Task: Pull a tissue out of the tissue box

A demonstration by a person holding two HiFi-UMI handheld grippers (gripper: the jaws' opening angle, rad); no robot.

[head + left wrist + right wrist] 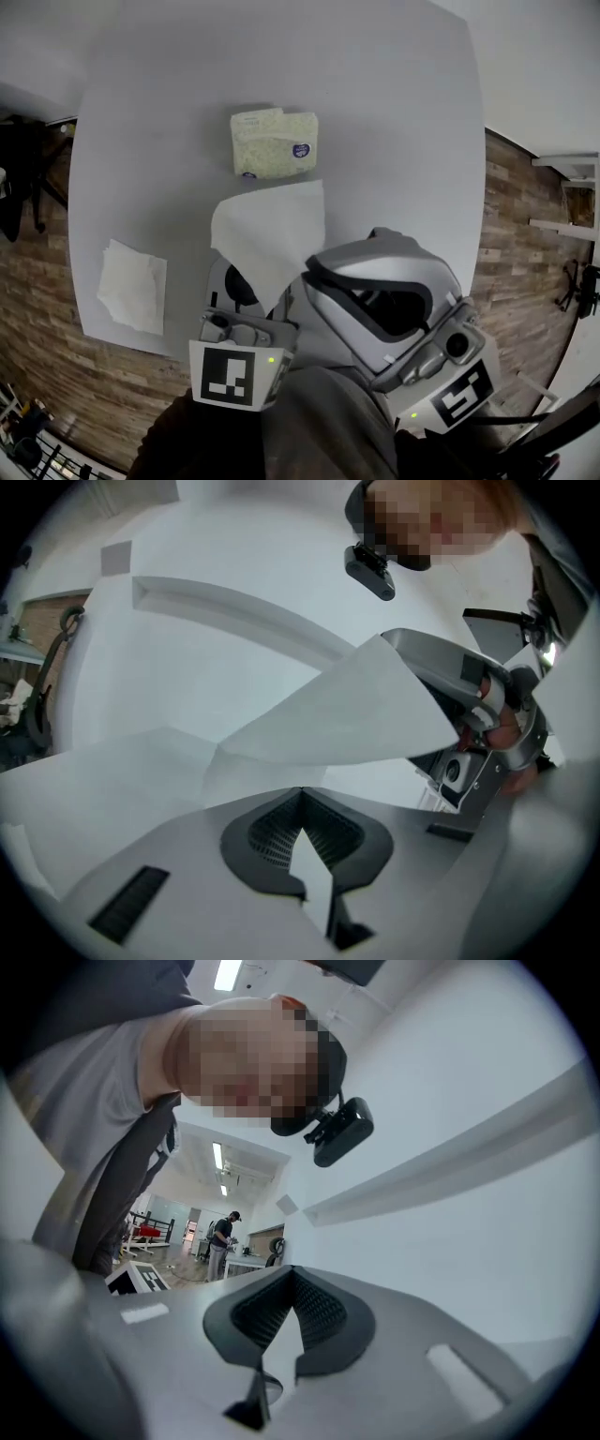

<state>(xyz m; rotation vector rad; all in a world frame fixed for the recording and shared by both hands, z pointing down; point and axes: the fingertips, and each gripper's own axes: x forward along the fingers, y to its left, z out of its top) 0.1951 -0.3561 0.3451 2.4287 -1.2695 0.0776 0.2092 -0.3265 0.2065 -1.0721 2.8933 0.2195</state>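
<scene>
Both grippers up, near side, jaws closed.
We hold the left gripper (300, 794) at near left, jaws pressed together; the right gripper (292, 1271) sits just beside it at near right, jaws pinched on the tissue (272, 239).

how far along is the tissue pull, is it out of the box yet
Done: the tissue is fully out, clear of the tissue box. In hand: the left gripper has its jaws shut on the tissue's corner, above the table. Left: nothing of the pull itself; perhaps laying it by the other tissue.
</scene>
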